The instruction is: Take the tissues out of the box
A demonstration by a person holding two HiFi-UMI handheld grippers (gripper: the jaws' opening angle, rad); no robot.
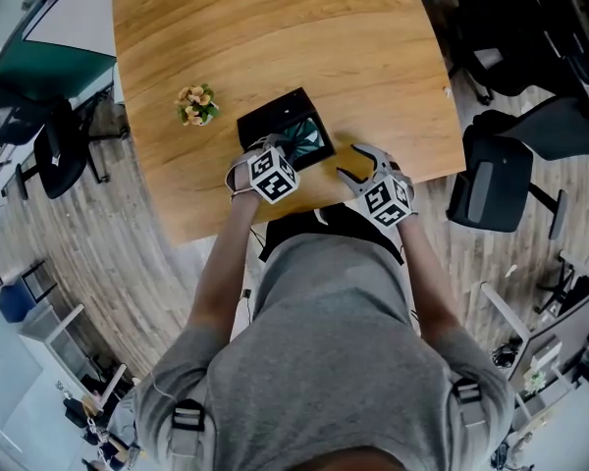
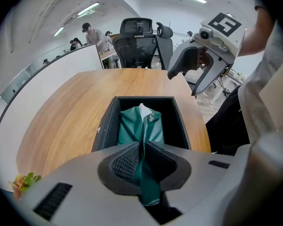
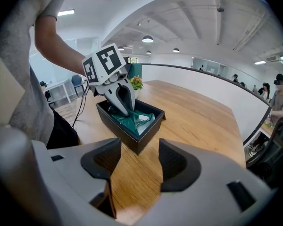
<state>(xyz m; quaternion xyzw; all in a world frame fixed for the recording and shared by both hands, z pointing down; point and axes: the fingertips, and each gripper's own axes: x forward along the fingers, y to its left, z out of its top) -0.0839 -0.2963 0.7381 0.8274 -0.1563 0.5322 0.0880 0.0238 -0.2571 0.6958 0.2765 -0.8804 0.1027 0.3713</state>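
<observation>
A black open box (image 1: pixel 258 118) sits on the wooden table (image 1: pixel 275 37) near its front edge. Inside lies a green tissue pack (image 1: pixel 305 137). In the left gripper view my left gripper (image 2: pixel 142 161) is shut on the near end of the green pack (image 2: pixel 141 126), pinching a fold of it over the box (image 2: pixel 108 121). The right gripper view shows the left gripper (image 3: pixel 127 111) reaching down into the box (image 3: pixel 146 138). My right gripper (image 3: pixel 139 161) stands open over bare table, to the right of the box, with nothing between its pads. It also appears in the head view as the right gripper (image 1: pixel 358 163).
A small potted flower (image 1: pixel 196 104) stands left of the box. Office chairs (image 1: pixel 496 180) sit right of the table, another chair (image 2: pixel 137 46) at its far end. People stand in the background behind a white partition. The table's front edge lies just under both grippers.
</observation>
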